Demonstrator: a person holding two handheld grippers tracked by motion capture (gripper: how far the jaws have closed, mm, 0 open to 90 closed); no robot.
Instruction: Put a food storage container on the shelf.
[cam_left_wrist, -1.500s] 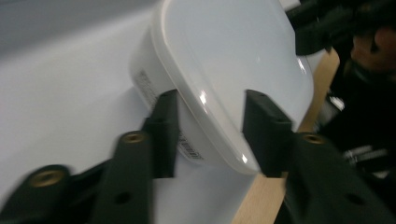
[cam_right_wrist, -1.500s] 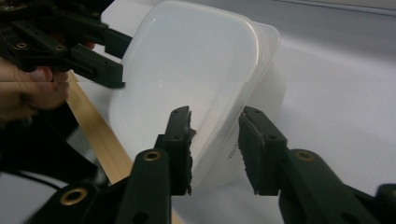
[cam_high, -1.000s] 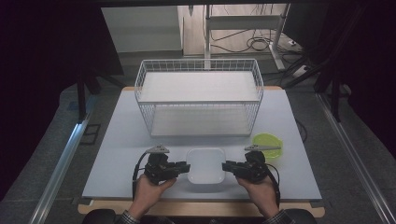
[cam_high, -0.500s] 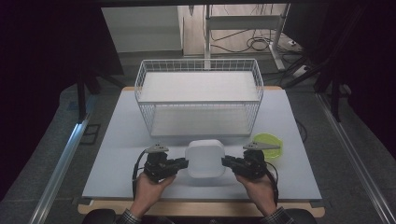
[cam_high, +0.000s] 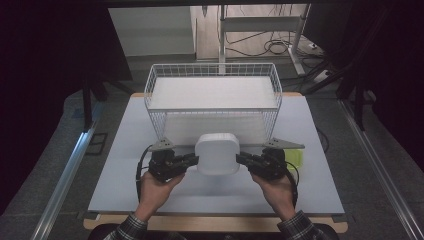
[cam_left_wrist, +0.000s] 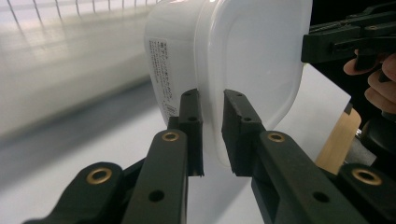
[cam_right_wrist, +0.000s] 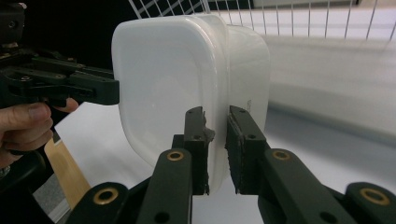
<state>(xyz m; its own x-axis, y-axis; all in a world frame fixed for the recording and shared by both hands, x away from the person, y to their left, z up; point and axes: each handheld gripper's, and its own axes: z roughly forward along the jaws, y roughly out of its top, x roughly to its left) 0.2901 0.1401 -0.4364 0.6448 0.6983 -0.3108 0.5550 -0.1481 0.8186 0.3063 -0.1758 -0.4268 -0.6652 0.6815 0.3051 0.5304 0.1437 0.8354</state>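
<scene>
We find both jaws clenched on the lidded white container (cam_high: 217, 153), left gripper (cam_high: 191, 160) and right gripper (cam_high: 243, 160) at opposite rims; lift step underway; next, carry forward over the wire basket (cam_high: 212, 107).

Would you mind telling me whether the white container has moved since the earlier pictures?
Yes. The white container, clamped by both grippers, has risen off the table and now overlaps the wire basket's front edge.

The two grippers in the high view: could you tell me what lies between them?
The high view shows a white lidded container between the left gripper and right gripper, each clamped on its rim.
</scene>
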